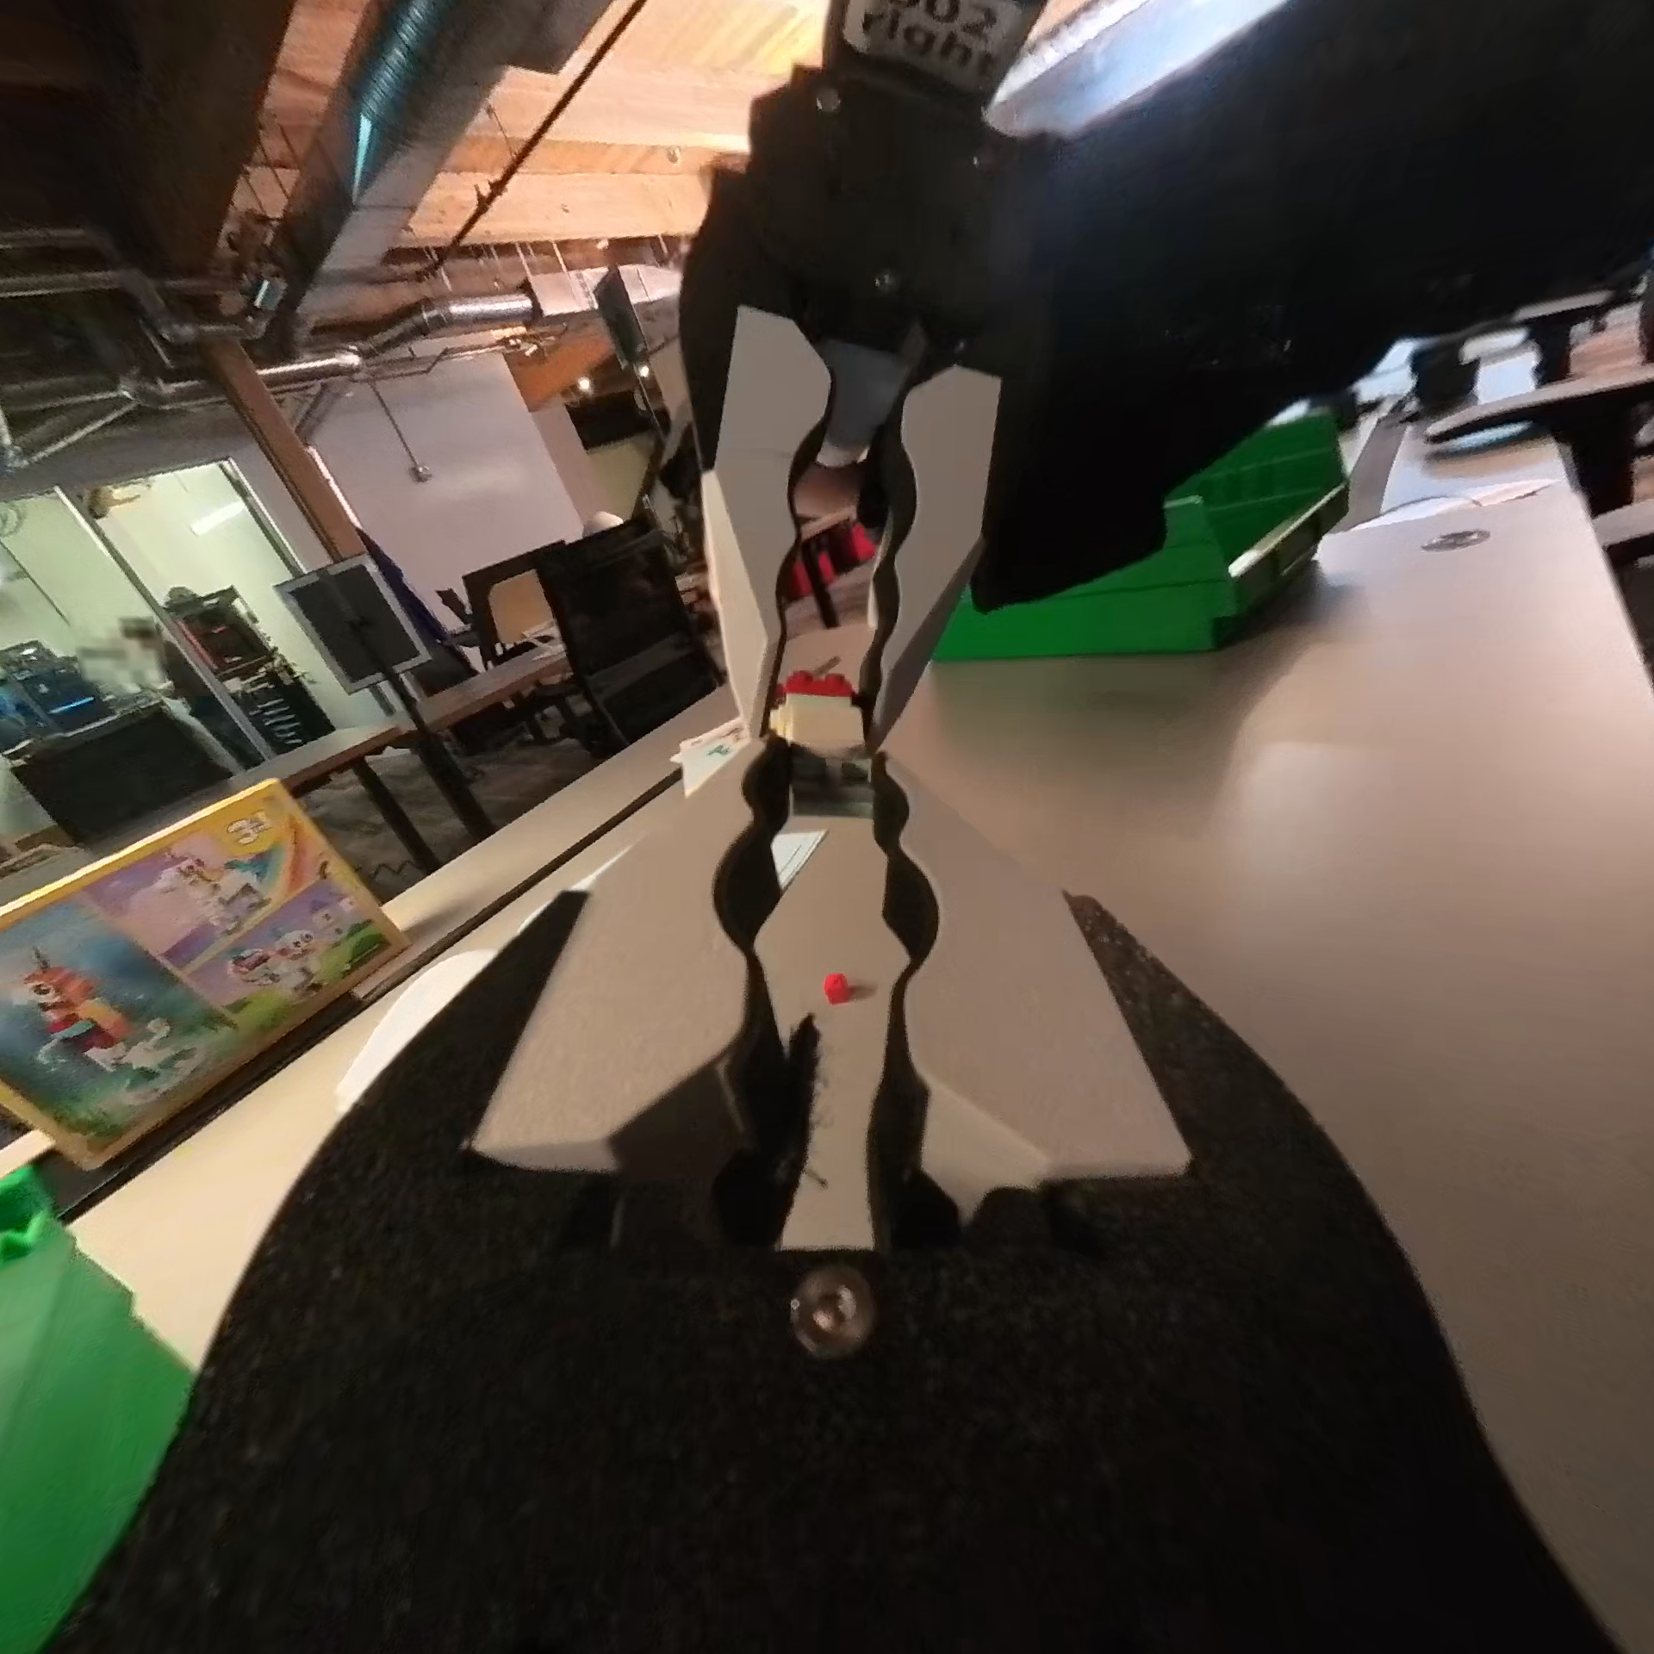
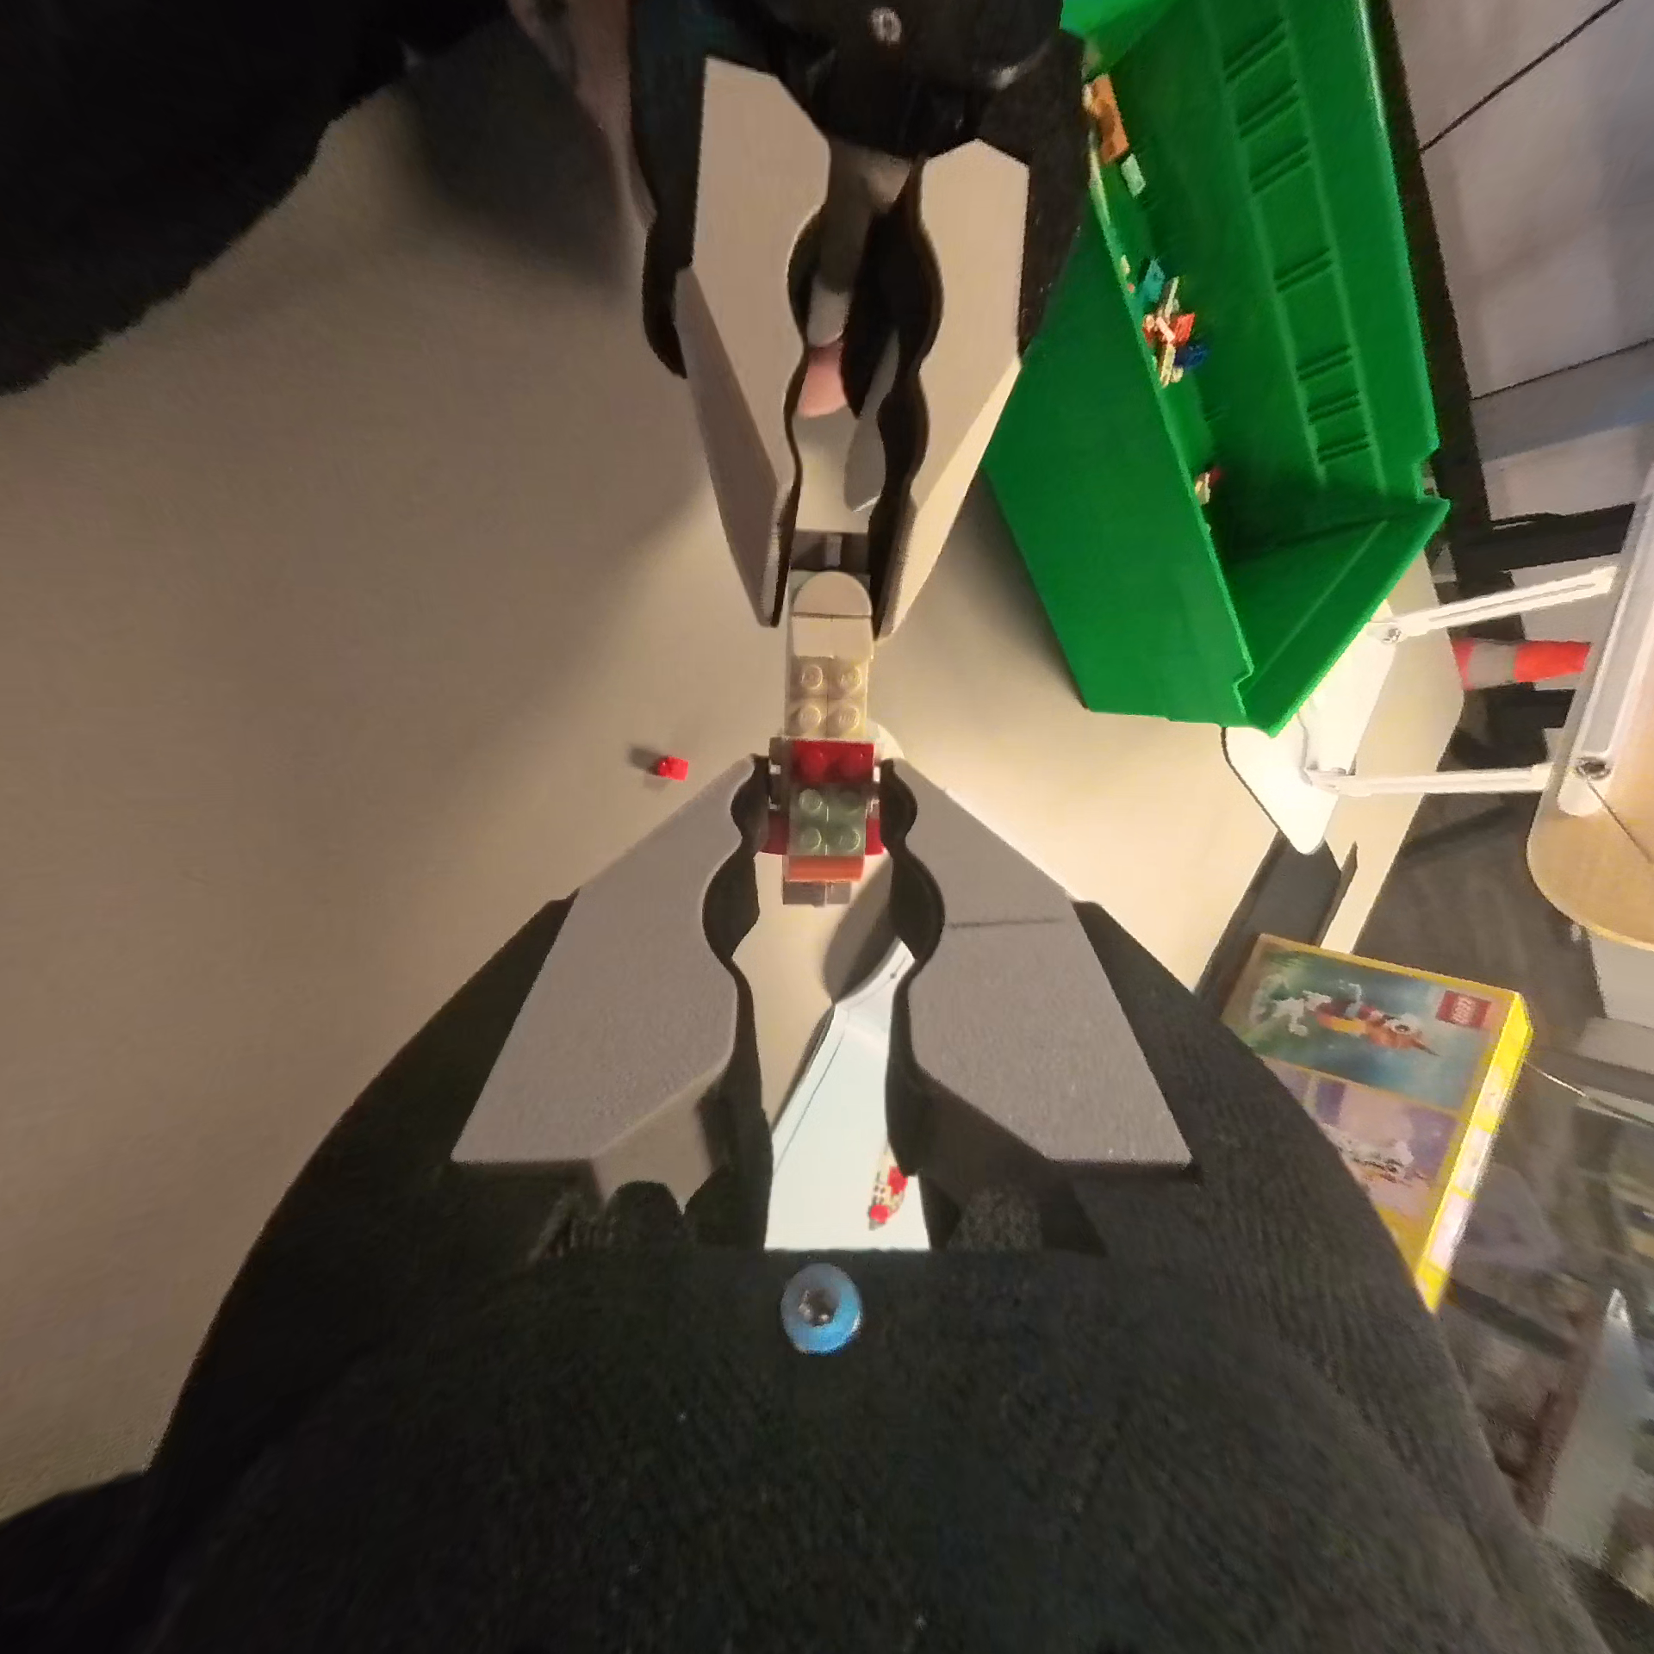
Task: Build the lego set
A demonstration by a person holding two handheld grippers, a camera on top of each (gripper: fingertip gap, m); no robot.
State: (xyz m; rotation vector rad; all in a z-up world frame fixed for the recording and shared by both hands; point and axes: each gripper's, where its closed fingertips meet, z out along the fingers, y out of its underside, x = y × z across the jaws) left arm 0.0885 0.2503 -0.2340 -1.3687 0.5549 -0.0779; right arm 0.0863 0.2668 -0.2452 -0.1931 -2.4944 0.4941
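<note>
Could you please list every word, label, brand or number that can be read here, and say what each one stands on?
I do not copy writing, so here is what bears it.
White label atop the right tongs: legible print.
Yellow-edged toy box: red brand logo, and a corner mark.
Paper sheet: too blurred to read.

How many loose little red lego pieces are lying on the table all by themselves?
1. The small red piece lies on the table, apart from the lego build that both hand-held grippers pinch. Others may be hidden behind the grippers or inside the green bin.
</note>
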